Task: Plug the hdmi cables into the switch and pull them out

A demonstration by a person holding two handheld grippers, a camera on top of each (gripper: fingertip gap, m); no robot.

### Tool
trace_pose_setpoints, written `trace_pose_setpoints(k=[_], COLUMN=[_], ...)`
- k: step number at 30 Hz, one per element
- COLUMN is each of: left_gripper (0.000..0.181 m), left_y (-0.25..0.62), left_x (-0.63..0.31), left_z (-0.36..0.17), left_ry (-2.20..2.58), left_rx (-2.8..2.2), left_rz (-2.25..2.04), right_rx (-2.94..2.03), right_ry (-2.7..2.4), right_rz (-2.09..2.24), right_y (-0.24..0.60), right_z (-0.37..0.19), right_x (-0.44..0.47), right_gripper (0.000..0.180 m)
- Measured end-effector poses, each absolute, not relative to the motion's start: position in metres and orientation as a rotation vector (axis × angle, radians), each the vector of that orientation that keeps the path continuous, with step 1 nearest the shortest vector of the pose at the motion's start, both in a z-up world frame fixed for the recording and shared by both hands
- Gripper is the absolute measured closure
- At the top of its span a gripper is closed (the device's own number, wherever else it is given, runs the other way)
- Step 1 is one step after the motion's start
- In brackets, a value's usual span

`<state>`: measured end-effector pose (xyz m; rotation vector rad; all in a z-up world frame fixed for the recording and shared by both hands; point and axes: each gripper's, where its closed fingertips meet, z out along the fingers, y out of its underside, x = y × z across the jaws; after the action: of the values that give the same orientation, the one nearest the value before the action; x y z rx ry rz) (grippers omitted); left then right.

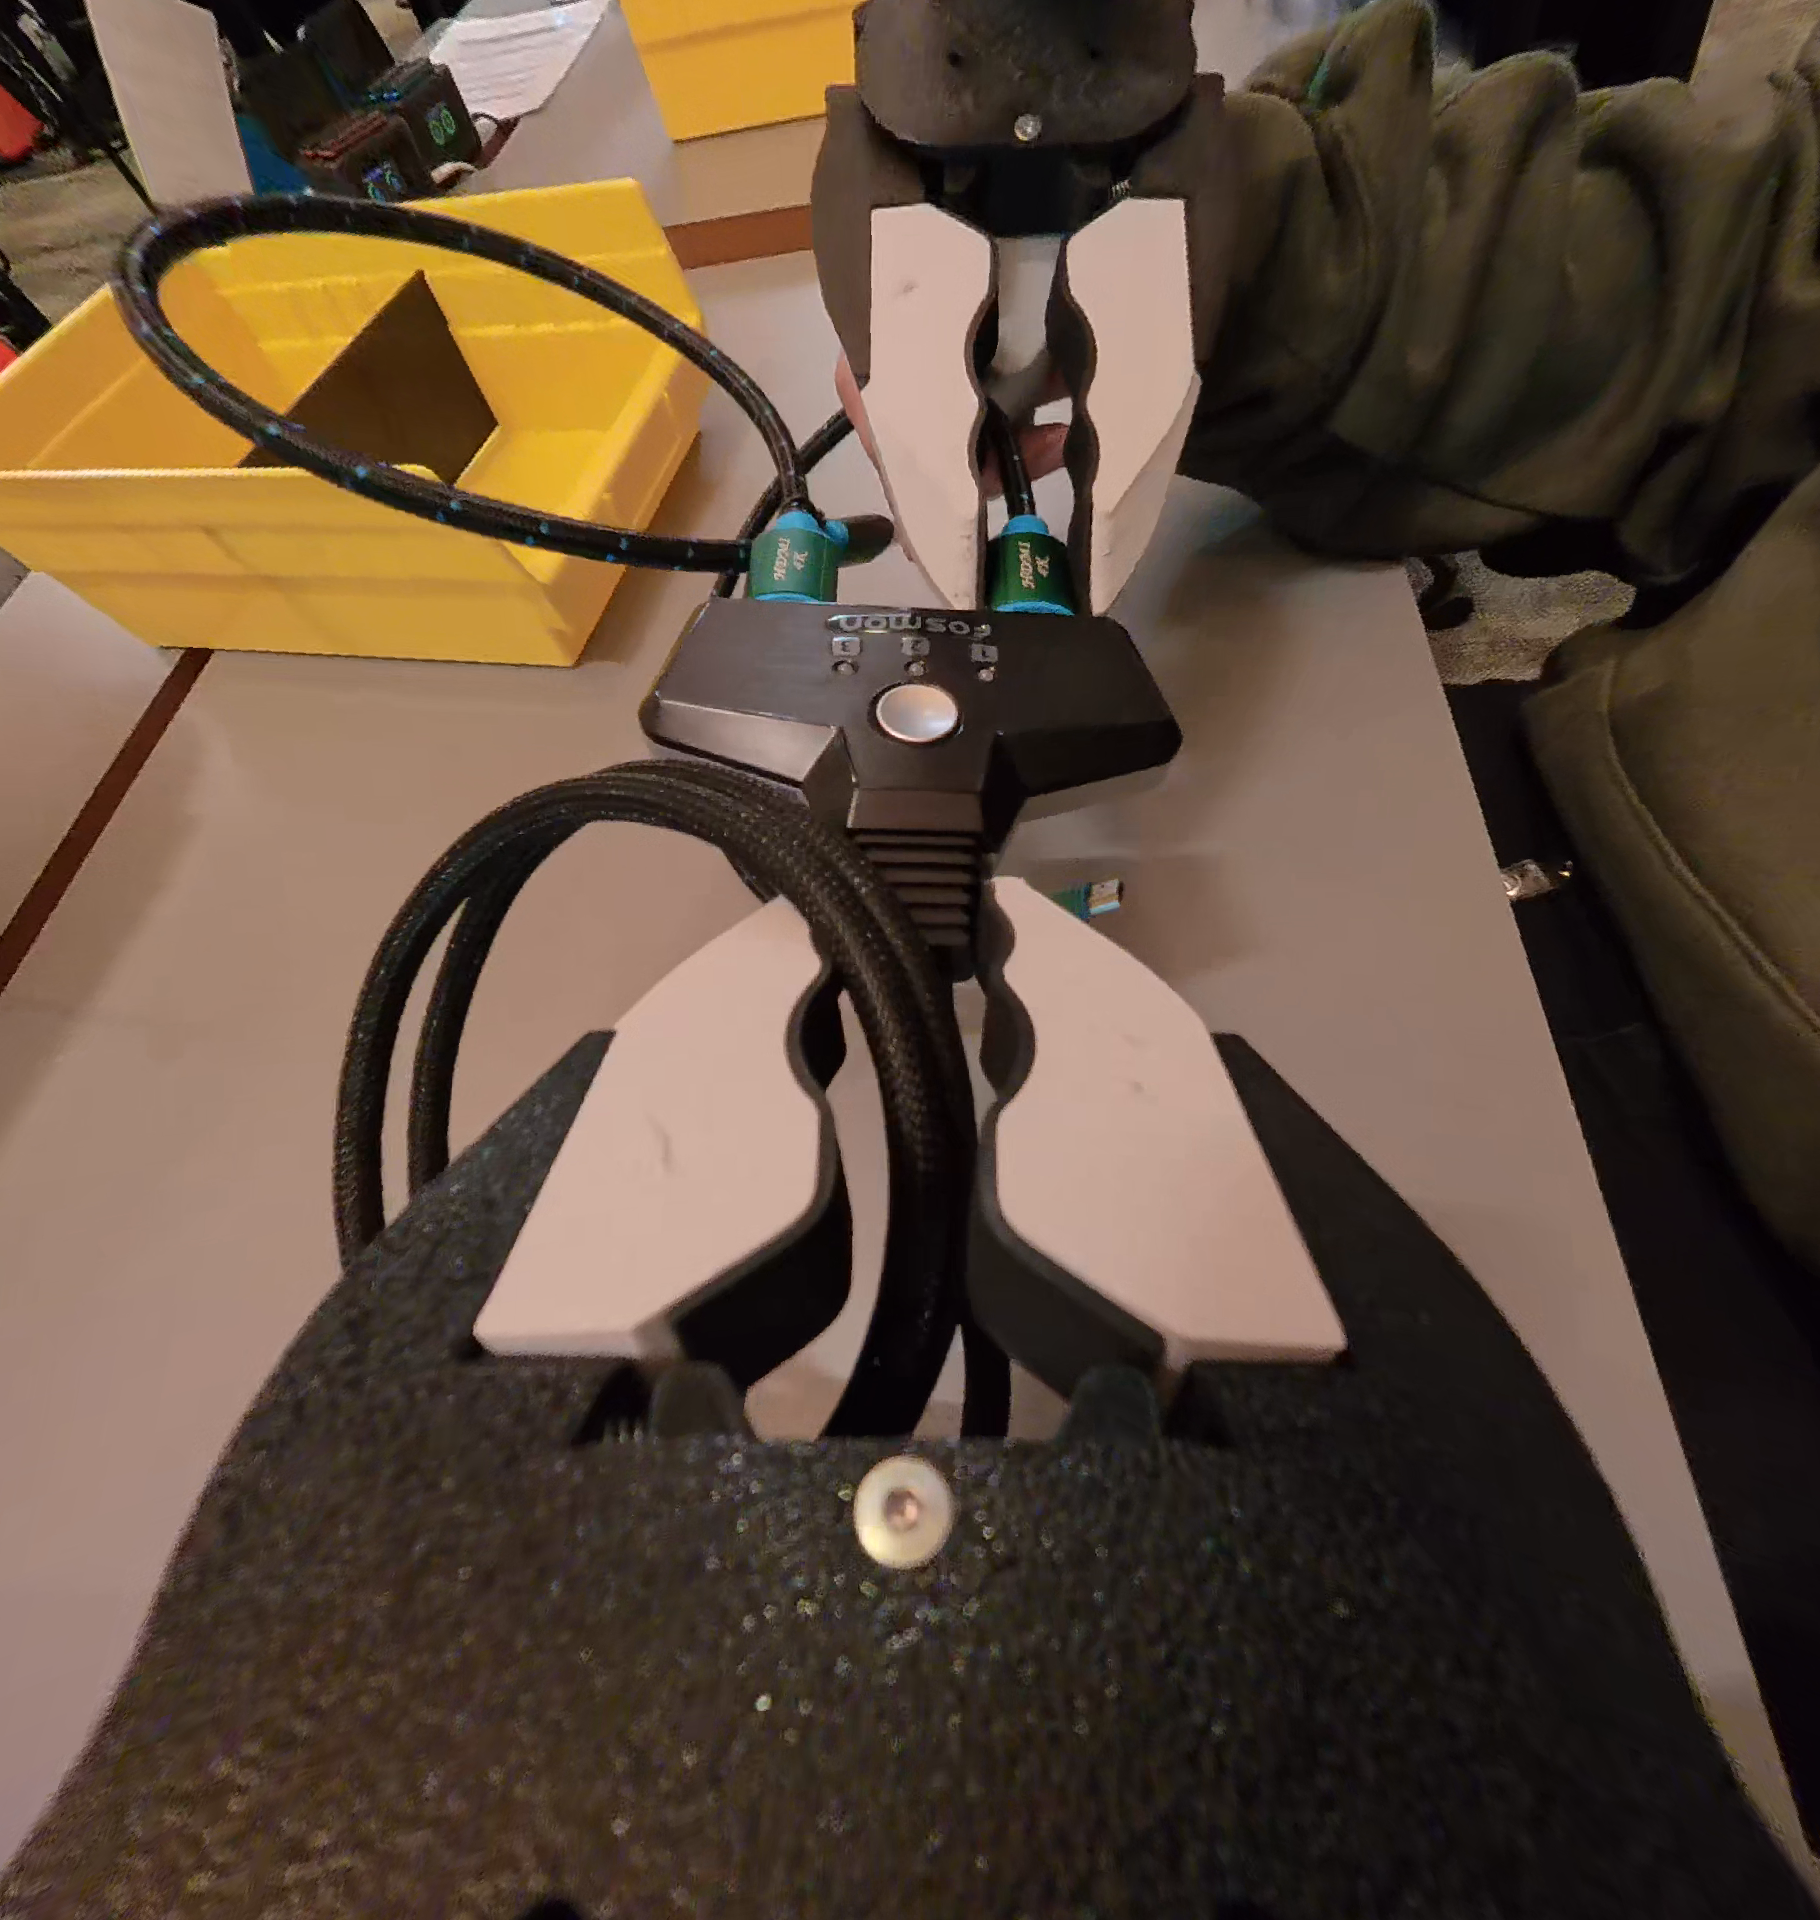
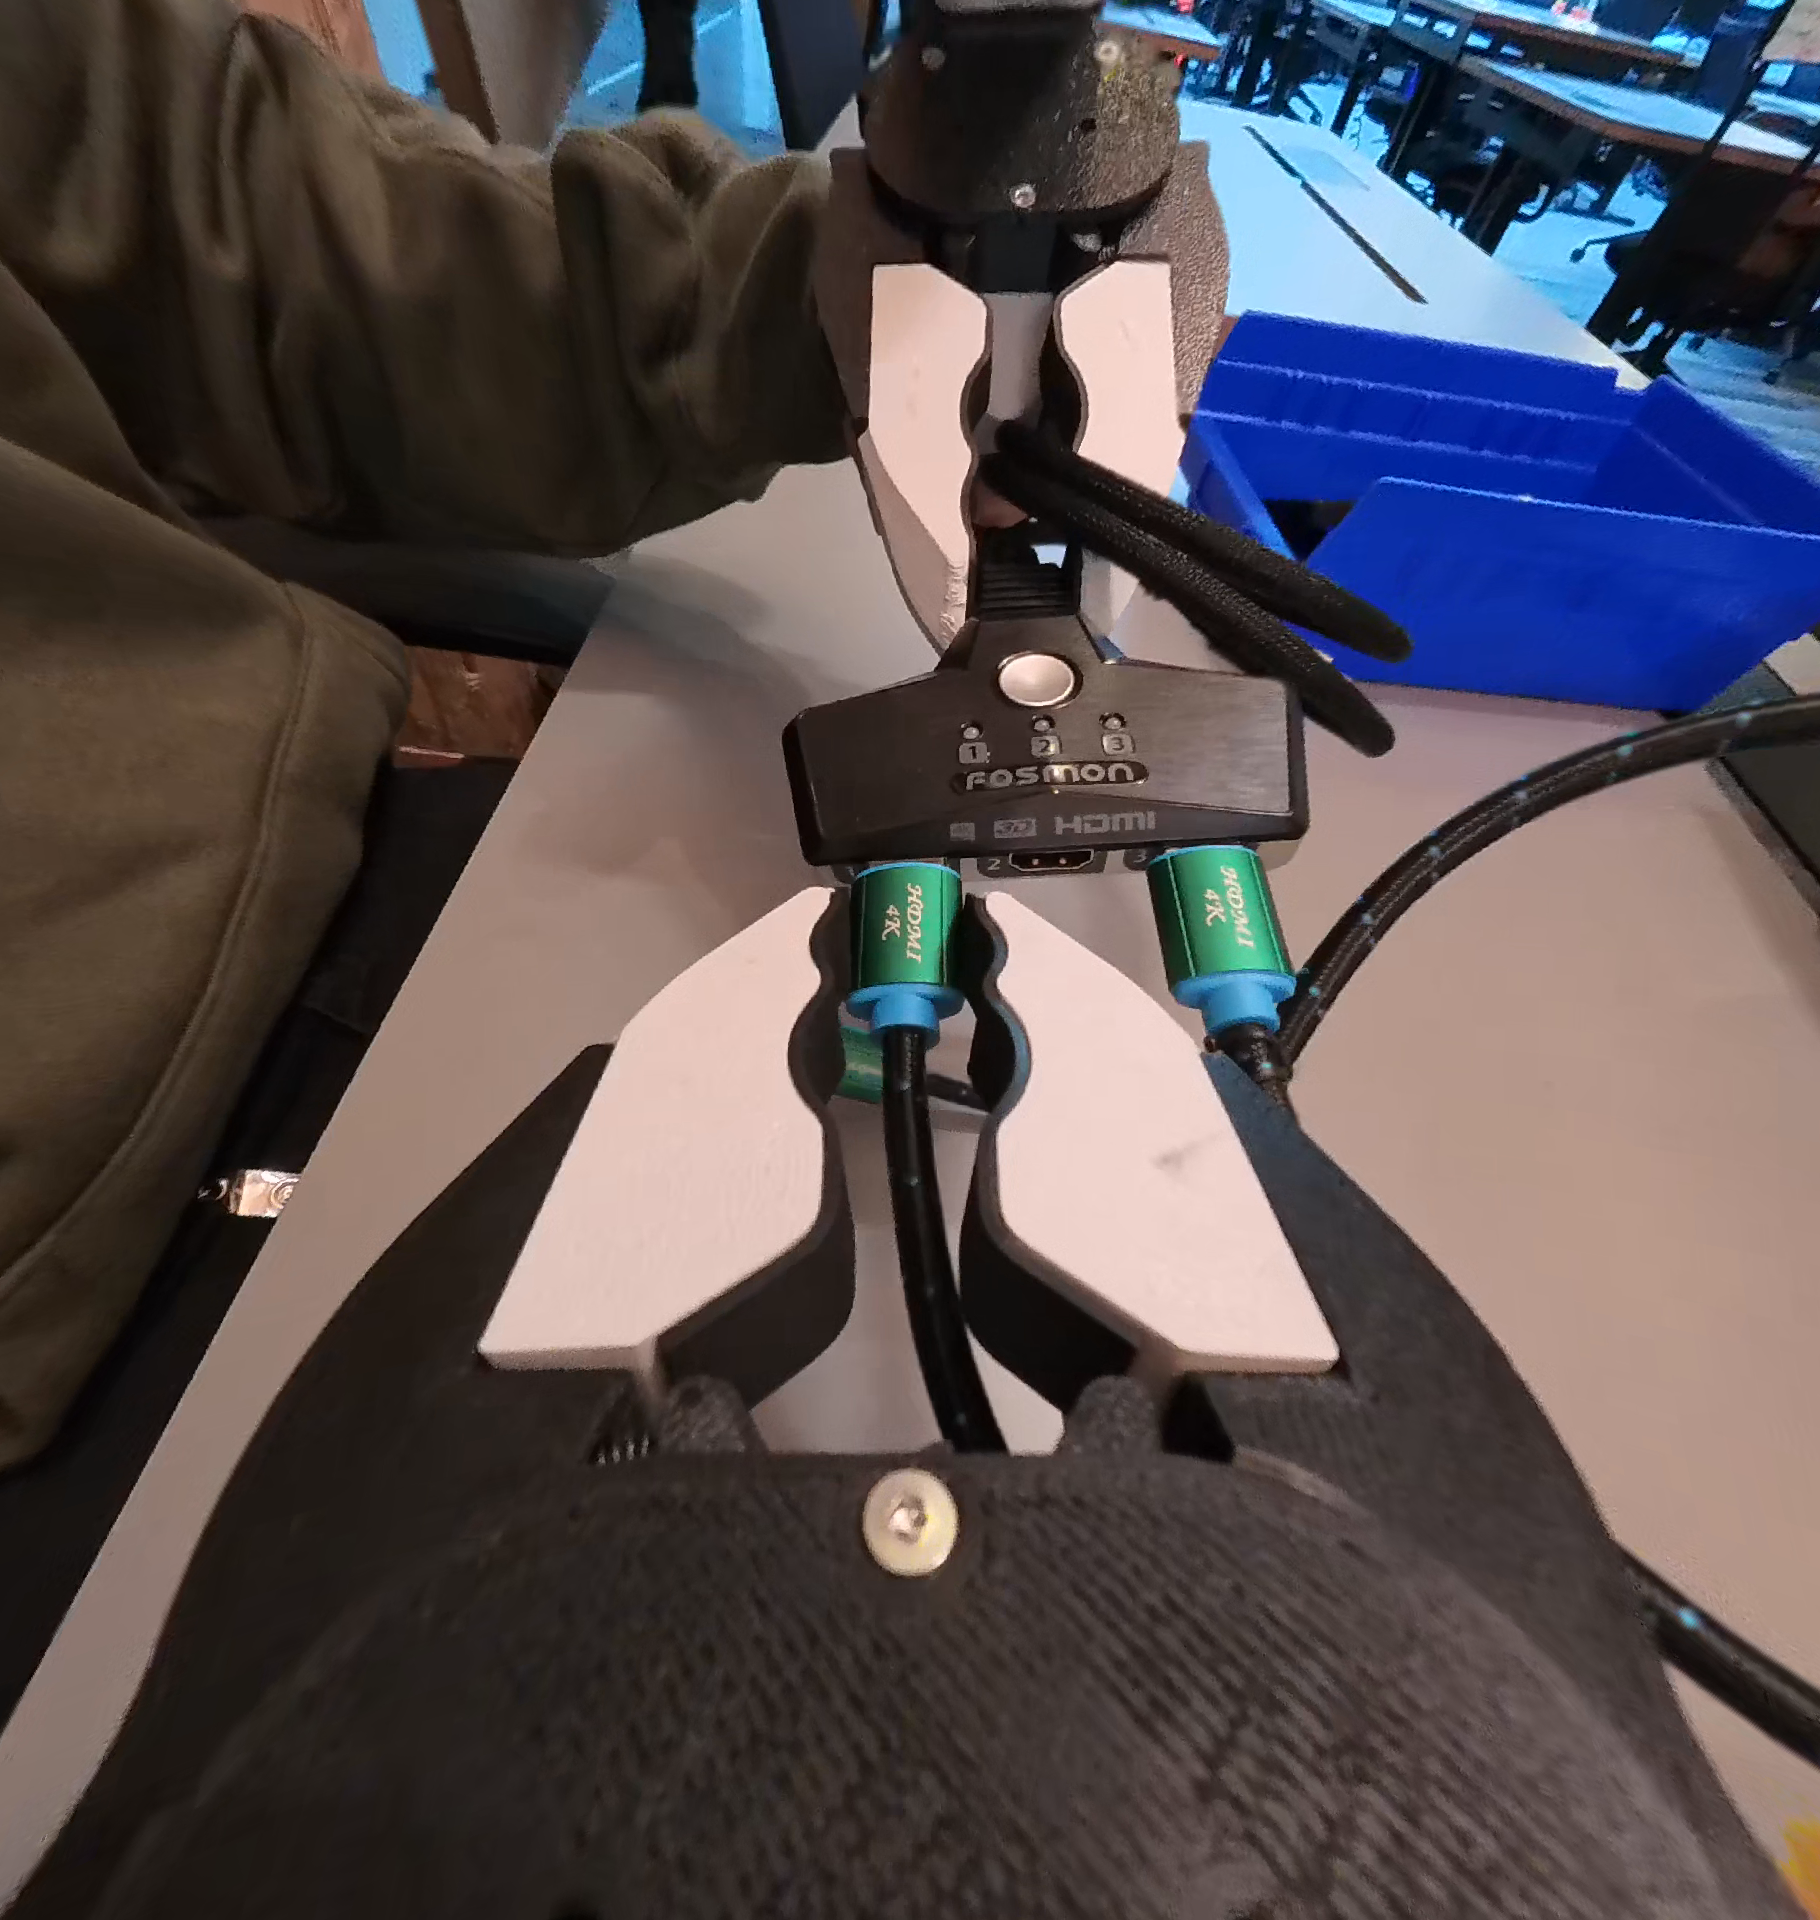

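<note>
A black HDMI switch [image 1: 911,686] lies on the grey table. My left gripper [image 1: 895,909] is shut on its ribbed cable tail [image 1: 921,883]. My right gripper [image 2: 901,904] is shut on a green HDMI plug [image 2: 901,935] seated in the switch's [image 2: 1041,769] first port. A second green plug [image 2: 1218,925] sits in the third port. The middle port [image 2: 1051,860] is empty. The right gripper [image 1: 1025,597] faces me in the left wrist view, and the left gripper [image 2: 1025,623] faces me in the right wrist view. A third, loose green plug [image 1: 1093,899] lies on the table beside the switch.
A yellow bin [image 1: 262,520] stands behind the switch on one side, a blue bin [image 2: 1508,499] on the other. Braided black cable loops [image 1: 418,312] arch over the yellow bin. The switch's own cable [image 1: 615,935] coils by my left fingers. A person's olive sleeve [image 1: 1508,312] borders the table edge.
</note>
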<state>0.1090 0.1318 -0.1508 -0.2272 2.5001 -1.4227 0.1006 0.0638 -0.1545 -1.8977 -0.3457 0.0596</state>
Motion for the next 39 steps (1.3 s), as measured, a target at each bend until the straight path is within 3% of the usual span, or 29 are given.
trace_pose_setpoints(k=[39], left_gripper=[0.159], left_y=[0.122], left_x=[0.106], left_z=[-0.146], left_ry=[2.345], left_rx=[-0.242], left_rz=[-1.522], right_rx=[-1.853], right_ry=[-0.429], right_rz=[-0.003], right_y=[0.055], right_z=[-0.144], right_x=[0.097], right_gripper=[0.159])
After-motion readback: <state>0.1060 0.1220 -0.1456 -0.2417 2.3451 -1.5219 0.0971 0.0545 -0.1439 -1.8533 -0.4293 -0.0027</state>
